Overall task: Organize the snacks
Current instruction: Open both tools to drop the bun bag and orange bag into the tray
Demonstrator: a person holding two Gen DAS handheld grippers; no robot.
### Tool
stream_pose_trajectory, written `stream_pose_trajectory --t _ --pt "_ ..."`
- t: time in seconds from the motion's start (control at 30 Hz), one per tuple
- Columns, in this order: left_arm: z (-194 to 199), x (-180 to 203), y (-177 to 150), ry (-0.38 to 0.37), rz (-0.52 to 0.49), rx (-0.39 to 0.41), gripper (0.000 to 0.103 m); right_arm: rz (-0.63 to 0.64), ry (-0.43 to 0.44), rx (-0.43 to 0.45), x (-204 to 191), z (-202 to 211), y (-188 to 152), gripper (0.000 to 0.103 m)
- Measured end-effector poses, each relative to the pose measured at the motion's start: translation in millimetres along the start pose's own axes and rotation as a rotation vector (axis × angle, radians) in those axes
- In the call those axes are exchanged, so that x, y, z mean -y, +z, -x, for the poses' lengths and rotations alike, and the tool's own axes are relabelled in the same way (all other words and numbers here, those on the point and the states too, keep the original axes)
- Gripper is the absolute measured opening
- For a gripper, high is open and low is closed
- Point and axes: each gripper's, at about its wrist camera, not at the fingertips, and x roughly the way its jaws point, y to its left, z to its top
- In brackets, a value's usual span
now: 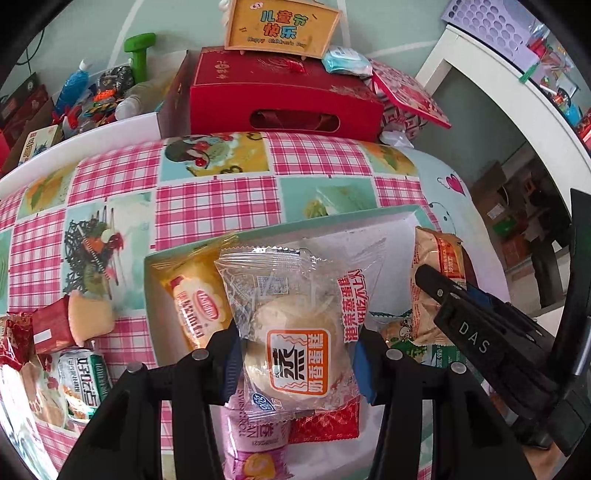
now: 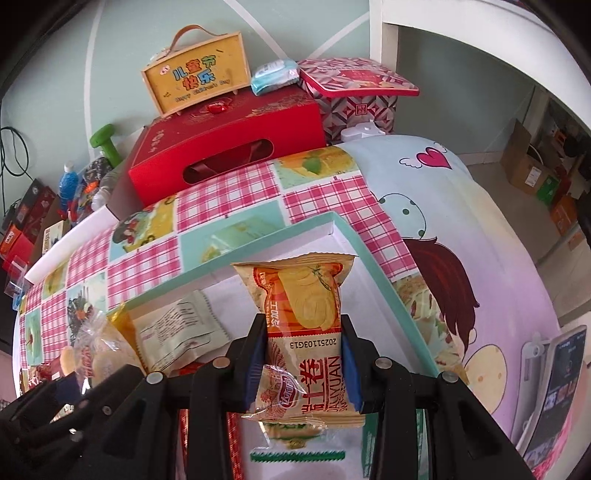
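My left gripper (image 1: pixel 300 365) is shut on a clear steamed-cake packet (image 1: pixel 295 332) with an orange label, held above a shallow white box with a teal rim (image 1: pixel 332 220). A yellow packet (image 1: pixel 195 306) and other wrapped snacks lie in the box beneath it. My right gripper (image 2: pixel 303 363) is shut on an orange egg-roll packet (image 2: pixel 303 314) over the same box (image 2: pixel 258 254), near its right corner. In the left wrist view, the right gripper (image 1: pixel 461 306) shows with that orange packet (image 1: pixel 437 258). A white printed packet (image 2: pixel 177 332) lies in the box.
Loose snacks (image 1: pixel 74 354) lie on the pink checked tablecloth (image 1: pixel 221 206) left of the box. Behind stand a red gift box (image 1: pixel 284 92), a yellow sign case (image 1: pixel 282 26) and a patterned tin (image 2: pixel 354 92). A phone on a stand (image 2: pixel 554 387) stands at the right.
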Motion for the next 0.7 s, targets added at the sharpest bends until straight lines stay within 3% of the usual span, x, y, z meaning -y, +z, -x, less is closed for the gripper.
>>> stream_pose_trajectory --t 0.17,0.23,0.3,0.47,0.53,0.6,0.7 --pt "-6 4 2 -0.001 -0.005 -0.008 0.052 -0.004 0.003 -0.014 3 -8 2 0.040" --pt "-5 4 1 -0.010 0.004 -0.009 0.055 -0.008 0.007 -0.017 4 -9 2 0.040" --pt "-4 2 0 -0.021 0.009 -0.011 0.066 -0.008 0.008 -0.012 4 -8 2 0.041" --pt "1 1 -1 -0.015 0.013 -0.008 0.067 -0.017 0.018 -0.009 7 -4 2 0.042" --pt "7 0 -2 -0.012 0.016 0.003 0.069 -0.015 0.011 -0.007 8 -2 1 0.054" --pt "13 -2 -3 -0.001 0.020 0.016 0.084 -0.019 0.009 -0.004 10 1 -1 0.067" --pt "23 -8 -6 0.022 0.032 0.031 0.085 -0.020 0.009 -0.002 13 5 -4 0.070"
